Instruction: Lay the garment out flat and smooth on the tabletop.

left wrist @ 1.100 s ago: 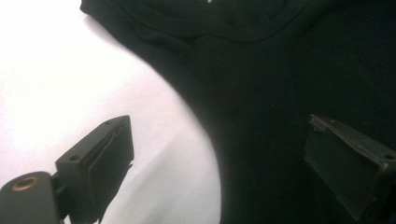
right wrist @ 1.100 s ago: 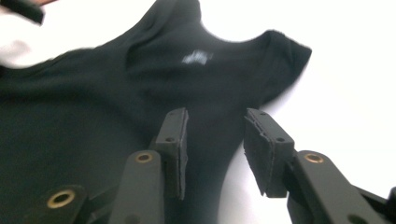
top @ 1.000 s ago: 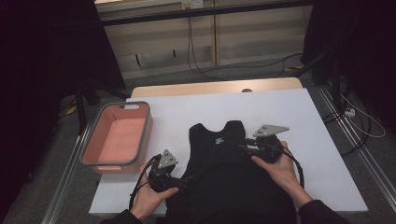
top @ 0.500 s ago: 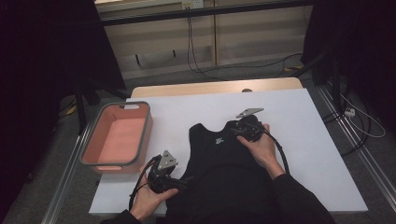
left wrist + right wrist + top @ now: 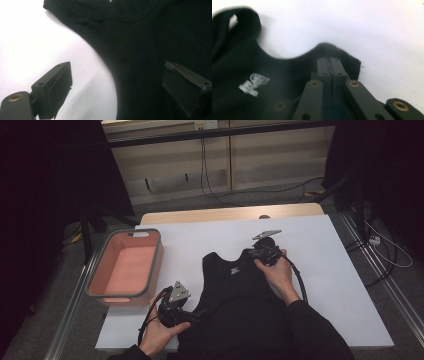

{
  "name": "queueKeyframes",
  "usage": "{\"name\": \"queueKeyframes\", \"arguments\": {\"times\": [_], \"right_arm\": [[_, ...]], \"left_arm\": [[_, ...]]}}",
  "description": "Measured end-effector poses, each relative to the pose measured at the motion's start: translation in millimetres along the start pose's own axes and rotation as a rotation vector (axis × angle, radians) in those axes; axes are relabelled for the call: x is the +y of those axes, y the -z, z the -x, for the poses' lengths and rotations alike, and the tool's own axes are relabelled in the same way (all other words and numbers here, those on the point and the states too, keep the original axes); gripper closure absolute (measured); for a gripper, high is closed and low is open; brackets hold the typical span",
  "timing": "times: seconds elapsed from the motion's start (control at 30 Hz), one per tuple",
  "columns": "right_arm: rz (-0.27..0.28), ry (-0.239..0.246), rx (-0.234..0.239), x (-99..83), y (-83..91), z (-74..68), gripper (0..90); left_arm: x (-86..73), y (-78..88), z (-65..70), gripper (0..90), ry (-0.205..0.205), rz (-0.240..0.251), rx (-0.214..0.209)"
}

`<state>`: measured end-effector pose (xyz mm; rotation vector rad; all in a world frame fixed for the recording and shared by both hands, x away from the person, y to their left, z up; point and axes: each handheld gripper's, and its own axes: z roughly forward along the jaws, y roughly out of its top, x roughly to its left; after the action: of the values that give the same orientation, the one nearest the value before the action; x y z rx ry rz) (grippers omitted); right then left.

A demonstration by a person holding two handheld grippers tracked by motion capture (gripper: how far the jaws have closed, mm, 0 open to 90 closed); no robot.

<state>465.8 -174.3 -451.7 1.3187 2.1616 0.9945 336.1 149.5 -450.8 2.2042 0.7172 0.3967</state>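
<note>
- High view: a black sleeveless top (image 5: 240, 295) was seen laid flat on the white table cover (image 5: 330, 270), neck end away from the person, a small white mark just below the neckline.
- The right gripper (image 5: 256, 254) was held at the top's far shoulder strap on the person's right, its grey plate uppermost and its cable looping back past the wrist. From this height its jaws could not be made out.
- The left gripper (image 5: 192, 316) was held low at the garment's near left edge, under the armhole, jaws pointed toward the cloth.
- A salmon-coloured tray (image 5: 102, 292) with a grey rim was noted on the table to the left, apart from the top.
- Left gripper view: the jaws were seen standing wide. One pad (image 5: 56, 86) was set over bare white cover, the other (image 5: 183, 88) over black cloth, with the curved armhole edge of the top (image 5: 150, 45) running between them. No pinch on the cloth was seen.
- Right gripper view: the jaws, which had just been closing, were found drawn together, pads pressed on the end of the shoulder strap (image 5: 348, 60). A fringe of cloth was seen around the tips.
- The neckline curve and the white printed mark (image 5: 253, 83) were noted to the left of the jaws, slightly blurred.
</note>
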Motion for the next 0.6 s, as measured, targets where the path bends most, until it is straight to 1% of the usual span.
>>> {"name": "queueKeyframes", "arguments": {"times": [0.13, 0.2, 0.3, 0.33, 0.37, 0.4, 0.47, 0.53, 0.6], "right_arm": [[0.036, -0.029, 0.019, 10.4, 1.9, 2.7, 88.6], [0.033, -0.026, 0.012, 14.1, -0.1, 1.7, 88.5], [0.025, -0.026, 0.013, 14.5, -5.2, 0.2, 87.8], [0.025, -0.028, 0.022, 13.4, -7.0, 0.1, 85.7], [0.020, -0.028, 0.029, 11.6, -8.1, -0.6, 79.7], [0.025, -0.028, 0.039, 10.0, -8.0, -0.7, 75.6], [0.046, -0.032, 0.061, 6.6, -5.1, -0.8, 71.0], [0.070, -0.052, 0.070, 2.7, 0.0, 0.2, 66.9], [0.077, -0.049, 0.075, -1.6, 4.8, -0.5, 64.7]], "left_arm": [[-0.1, 0.4, 0.2, 10.0, 0.003, 0.002, -0.002], [-0.1, 0.5, 0.0, 10.0, 0.003, 0.002, -0.002], [-0.3, 1.9, -1.2, 10.0, 0.003, 0.004, 0.006], [-0.5, 2.4, -2.0, 10.0, 0.009, 0.009, 0.007], [-0.6, 3.1, -2.9, 10.0, 0.009, 0.011, 0.009], [-0.7, 3.4, -3.3, 10.0, 0.015, 0.016, 0.012], [-0.6, 4.0, -4.8, 10.3, 0.016, 0.014, 0.019], [-0.5, 3.8, -5.5, 10.8, 0.026, 0.017, 0.024], [-0.1, 4.4, -6.8, 11.9, 0.031, 0.021, 0.037]]}}
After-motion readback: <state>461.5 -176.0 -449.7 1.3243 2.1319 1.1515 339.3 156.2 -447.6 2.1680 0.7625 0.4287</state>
